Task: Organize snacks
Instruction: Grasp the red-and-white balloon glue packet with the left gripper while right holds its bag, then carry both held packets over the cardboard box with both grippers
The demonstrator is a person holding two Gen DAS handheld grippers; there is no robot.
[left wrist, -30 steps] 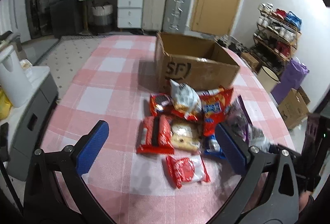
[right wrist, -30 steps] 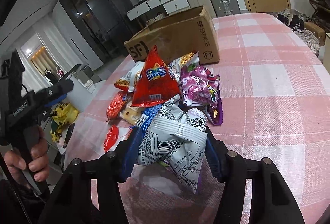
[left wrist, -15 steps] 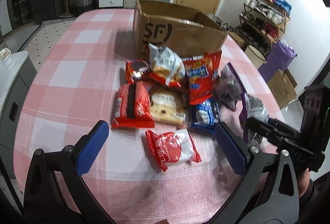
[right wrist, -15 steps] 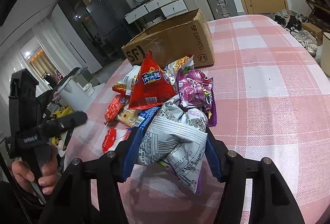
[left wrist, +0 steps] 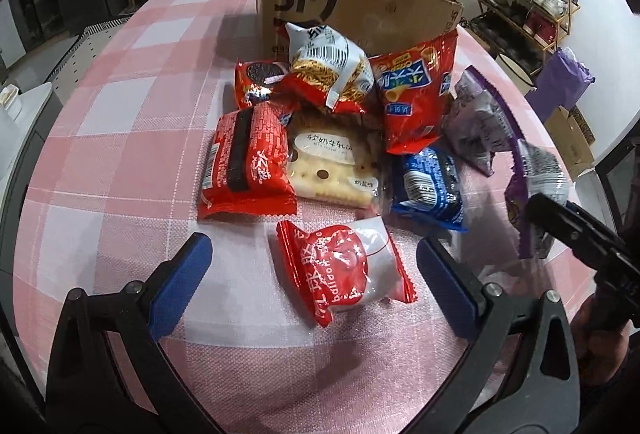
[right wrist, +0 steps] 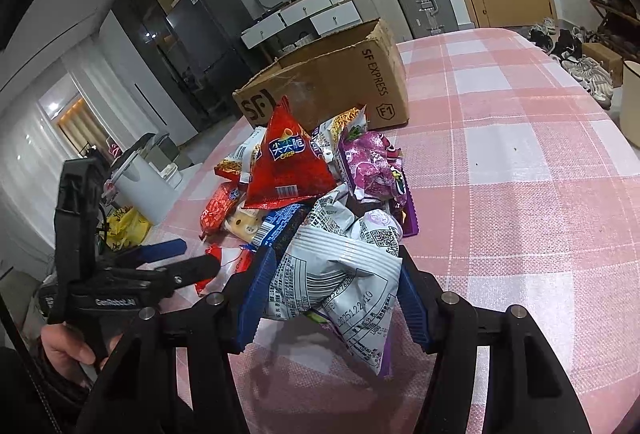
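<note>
Snacks piled on pink checked tablecloth [left wrist: 120, 82], SF cardboard box [left wrist: 360, 14] at their 12 o'clock. Right gripper [right wrist: 332, 298] clamps grey-white packet [right wrist: 336, 274]. Left gripper [left wrist: 316, 274] gapes wide around red-white balloon packet [left wrist: 344, 270], pads clear of it.

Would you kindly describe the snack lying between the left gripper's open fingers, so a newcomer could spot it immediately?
Start at the cardboard box on the pink checked tablecloth; a heap of snacks lies in front of it. Nearest the left gripper, apart from the heap, lies the red and white packet. Unlike its neighbours, it has a big red ball printed on a white half.
</note>
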